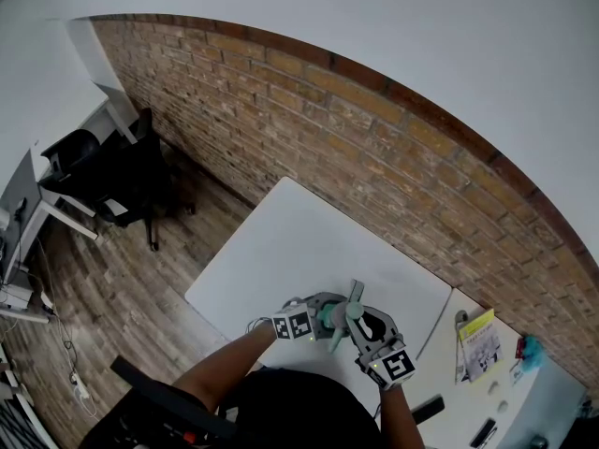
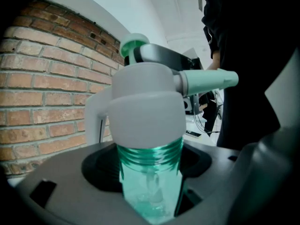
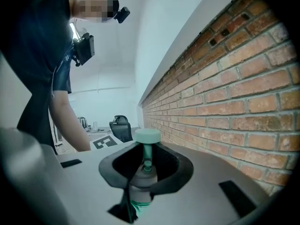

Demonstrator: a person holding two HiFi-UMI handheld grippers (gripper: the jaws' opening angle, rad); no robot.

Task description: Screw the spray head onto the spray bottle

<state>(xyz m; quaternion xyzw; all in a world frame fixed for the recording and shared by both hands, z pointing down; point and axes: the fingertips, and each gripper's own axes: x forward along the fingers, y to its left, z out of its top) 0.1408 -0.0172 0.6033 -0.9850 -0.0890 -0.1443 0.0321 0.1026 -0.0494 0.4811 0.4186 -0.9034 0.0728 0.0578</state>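
A translucent green spray bottle (image 2: 150, 186) with a threaded neck stands between the jaws of my left gripper (image 2: 150, 193), which is shut on it. A white spray head (image 2: 145, 107) sits on that neck, its pale green nozzle (image 2: 211, 80) pointing right. In the right gripper view, my right gripper (image 3: 140, 191) is shut round the spray head (image 3: 140, 184) below its green top knob (image 3: 147, 135). In the head view both grippers meet over the near edge of the white table (image 1: 309, 241): left gripper (image 1: 323, 316), right gripper (image 1: 362, 324), with the green bottle (image 1: 329, 318) between them.
A brick wall (image 1: 374, 148) runs behind the table. A second white table (image 1: 524, 410) at the right holds a yellow booklet (image 1: 479, 340) and small dark items. A black office chair (image 1: 122, 185) and desk stand on the wooden floor at the left.
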